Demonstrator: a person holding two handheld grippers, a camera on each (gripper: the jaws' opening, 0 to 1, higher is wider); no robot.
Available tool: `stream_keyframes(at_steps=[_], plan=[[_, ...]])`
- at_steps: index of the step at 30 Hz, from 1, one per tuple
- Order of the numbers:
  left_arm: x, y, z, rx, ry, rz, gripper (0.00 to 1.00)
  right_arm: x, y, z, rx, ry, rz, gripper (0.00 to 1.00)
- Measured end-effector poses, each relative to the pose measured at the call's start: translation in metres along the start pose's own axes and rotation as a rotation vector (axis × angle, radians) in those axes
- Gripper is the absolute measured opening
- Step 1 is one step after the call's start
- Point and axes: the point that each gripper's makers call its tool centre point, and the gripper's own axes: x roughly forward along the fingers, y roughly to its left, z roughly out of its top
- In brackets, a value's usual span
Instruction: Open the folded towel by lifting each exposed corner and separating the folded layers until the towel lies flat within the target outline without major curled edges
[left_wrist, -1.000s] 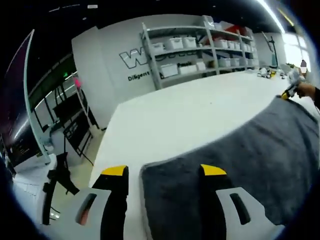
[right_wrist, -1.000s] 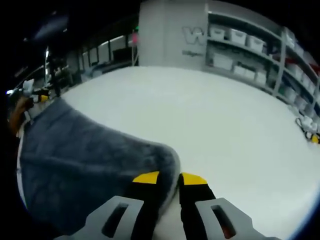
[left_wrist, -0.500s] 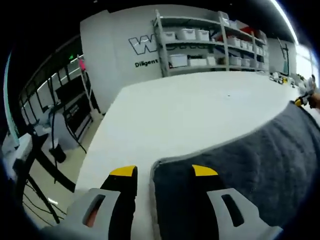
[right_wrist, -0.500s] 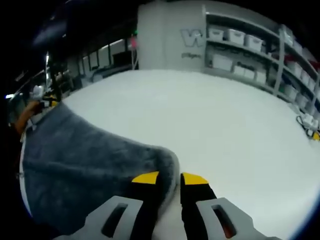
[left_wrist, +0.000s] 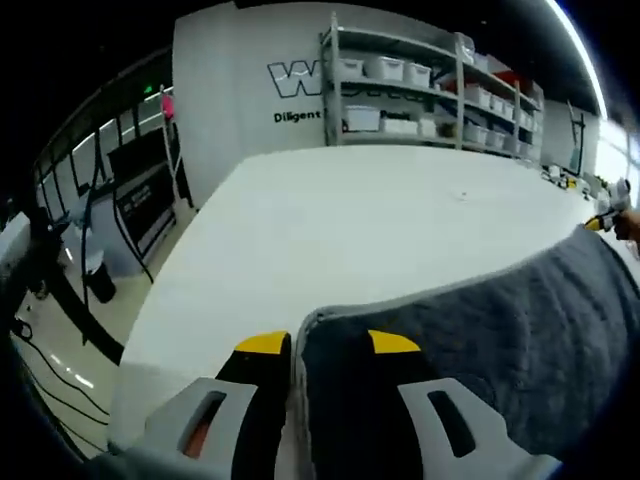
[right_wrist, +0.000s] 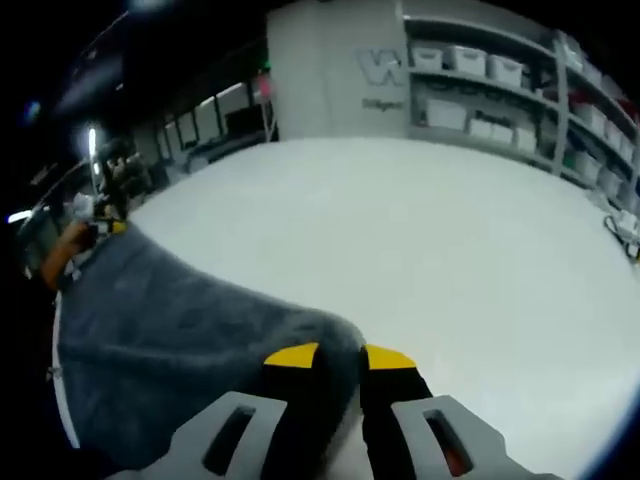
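Both claws clenched on corners of the grey towel (left_wrist: 480, 340): left claw (left_wrist: 328, 343) pinches one, right claw (right_wrist: 338, 356) the other, cloth stretched between them over the white worktop (left_wrist: 340, 220); risk: uneven pull slips a corner, edge lands curled.

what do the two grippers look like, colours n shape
Both match. The left gripper has two black jaws with yellow tips, each rising from a pale grey housing with an oblong slot; the left housing's slot shows something orange-red. The right gripper has the same black jaws, yellow tips and slotted grey housings.
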Motion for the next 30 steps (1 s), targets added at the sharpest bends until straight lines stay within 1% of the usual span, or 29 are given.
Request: stream_keyframes(at_steps=[1,2,3,4,6,7,8,9,10,12,14,16,20,21,23,25,27,30], plan=[[-0.002,0.000,0.001,-0.001,-0.009,0.001,0.28,-0.002,-0.004,0.005,0.024,-0.020,-0.014,0.10],[-0.003,0.000,0.001,-0.001,-0.016,0.005,0.28,-0.004,-0.010,0.006,0.023,-0.020,-0.040,0.09],[-0.006,-0.004,0.000,0.001,-0.021,0.009,0.28,-0.004,-0.012,0.005,0.004,-0.013,-0.052,0.08],[-0.007,-0.005,0.000,0.001,-0.023,0.010,0.28,-0.003,-0.014,0.001,-0.022,0.009,-0.068,0.06],[-0.008,-0.009,-0.005,0.007,-0.016,0.015,0.28,0.002,-0.012,-0.009,-0.077,0.062,-0.079,0.06],[-0.008,-0.009,-0.007,0.014,-0.010,0.021,0.27,0.005,-0.009,-0.013,-0.104,0.078,-0.074,0.06],[-0.007,-0.008,-0.010,0.021,-0.005,0.026,0.27,0.008,-0.005,-0.017,-0.108,0.097,-0.063,0.07],[-0.006,-0.005,-0.009,0.019,-0.003,0.024,0.27,0.010,-0.006,-0.009,-0.148,0.057,-0.076,0.07],[-0.004,-0.002,-0.006,0.008,-0.007,0.020,0.27,0.010,-0.007,-0.012,-0.136,0.084,-0.090,0.07],[-0.003,-0.001,-0.006,-0.004,-0.008,0.015,0.26,0.011,-0.008,-0.011,-0.144,0.100,-0.100,0.06],[-0.002,-0.001,-0.006,-0.004,-0.009,0.014,0.24,0.012,-0.013,-0.010,-0.184,0.112,-0.118,0.00],[-0.001,-0.004,-0.005,-0.004,-0.009,0.001,0.17,0.014,-0.014,-0.008,-0.207,0.114,-0.130,0.00],[0.001,-0.004,-0.005,-0.008,-0.005,-0.003,0.10,0.016,-0.021,-0.005,-0.211,0.104,-0.141,0.00],[0.003,0.000,-0.004,-0.018,-0.002,-0.004,0.08,0.017,-0.023,-0.004,-0.209,0.099,-0.148,0.00],[0.004,0.003,-0.004,-0.037,-0.002,-0.005,0.03,0.018,-0.028,-0.002,-0.211,0.087,-0.163,0.00],[0.004,0.003,-0.004,-0.046,-0.007,0.004,0.02,0.021,-0.031,0.001,-0.228,0.077,-0.183,0.00],[0.004,0.002,-0.003,-0.046,-0.014,0.004,0.02,0.023,-0.036,0.006,-0.257,0.069,-0.223,0.00],[0.004,0.002,0.004,-0.057,-0.043,0.003,0.02,0.027,-0.041,0.013,-0.288,0.046,-0.265,0.00]])
